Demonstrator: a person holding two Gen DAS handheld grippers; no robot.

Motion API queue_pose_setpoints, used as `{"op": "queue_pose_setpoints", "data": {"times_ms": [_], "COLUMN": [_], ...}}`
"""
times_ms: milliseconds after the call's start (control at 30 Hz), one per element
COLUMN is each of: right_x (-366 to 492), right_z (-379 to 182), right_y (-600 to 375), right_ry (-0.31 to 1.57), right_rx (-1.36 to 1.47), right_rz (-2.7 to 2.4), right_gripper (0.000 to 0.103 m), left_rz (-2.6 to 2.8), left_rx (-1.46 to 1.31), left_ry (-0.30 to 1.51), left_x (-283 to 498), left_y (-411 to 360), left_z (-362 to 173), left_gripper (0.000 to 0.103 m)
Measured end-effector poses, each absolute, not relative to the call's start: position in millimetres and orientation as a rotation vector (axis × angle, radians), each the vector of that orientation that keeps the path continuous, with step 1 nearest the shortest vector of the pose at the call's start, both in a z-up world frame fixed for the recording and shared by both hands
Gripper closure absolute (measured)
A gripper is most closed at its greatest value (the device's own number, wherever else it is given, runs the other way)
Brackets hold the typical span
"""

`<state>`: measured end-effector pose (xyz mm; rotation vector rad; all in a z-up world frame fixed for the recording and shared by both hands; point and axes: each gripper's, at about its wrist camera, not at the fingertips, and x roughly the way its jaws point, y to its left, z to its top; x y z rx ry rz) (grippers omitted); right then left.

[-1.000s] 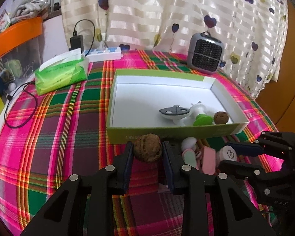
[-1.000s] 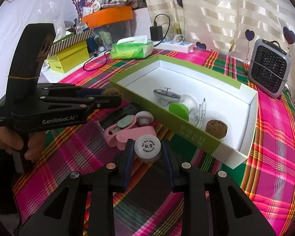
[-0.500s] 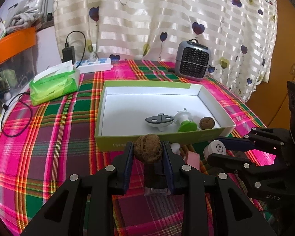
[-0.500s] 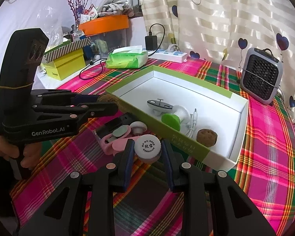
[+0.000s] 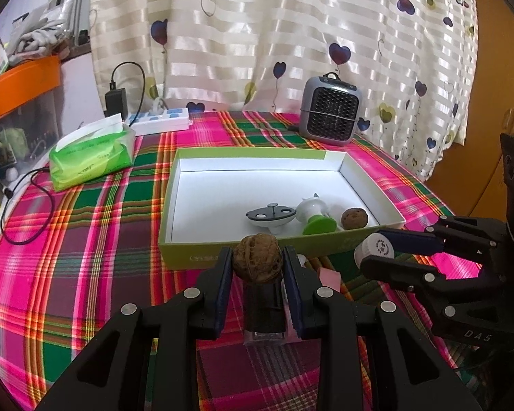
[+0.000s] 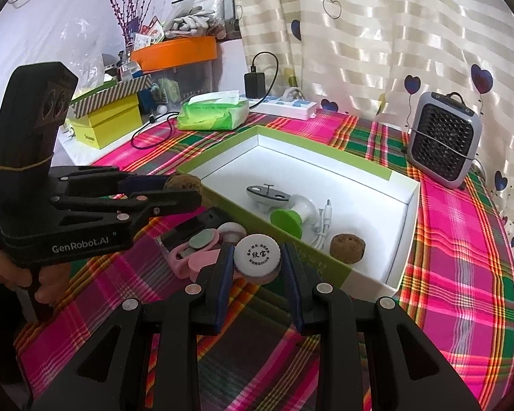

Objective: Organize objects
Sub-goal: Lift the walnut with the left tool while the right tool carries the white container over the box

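Note:
My left gripper point(image 5: 257, 262) is shut on a brown walnut point(image 5: 257, 259), held above the table just before the near wall of the green-and-white box point(image 5: 195, 257). My right gripper point(image 6: 257, 260) is shut on a small white round jar point(image 6: 256, 254) with black characters on its lid, also in front of the box point(image 6: 399, 275). Inside the box lie a grey disc-shaped piece point(image 6: 267, 194), a white-and-green item point(image 6: 291, 214), a white cable point(image 6: 323, 221) and a second walnut point(image 6: 347, 247). Pink items point(image 6: 202, 251) and a black rectangular item point(image 5: 265, 311) lie on the cloth below the grippers.
The table has a pink and green plaid cloth point(image 5: 68, 257). A green tissue pack point(image 5: 90, 152), a white power strip point(image 5: 161, 121) and a grey mini heater point(image 5: 330, 114) stand behind the box. Yellow boxes point(image 6: 102, 123) and an orange-lidded bin point(image 6: 174, 51) stand at the left.
Both grippers have risen and drawn back a little from the box, each keeping its object. The items in the box have not moved.

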<state>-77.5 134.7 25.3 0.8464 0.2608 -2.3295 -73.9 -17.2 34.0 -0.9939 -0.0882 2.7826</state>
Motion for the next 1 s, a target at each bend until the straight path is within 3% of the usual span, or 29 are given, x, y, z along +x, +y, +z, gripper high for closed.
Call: {"op": "queue_pose_setpoints", "data": {"times_ms": [1000], "right_x": [-80.1], "right_z": [48.9], "right_y": [139.1], "right_ry": [0.321], "right_rx": [0.801], "right_rz": [-2.476], "right_gripper": [0.073], "left_rz": [2.802], "left_rx": [-0.972], "left_ry": [-0.026], "left_x": [-79.9], "left_y": [-2.0], "left_z": [52.1], "left_gripper": [0.076]}}
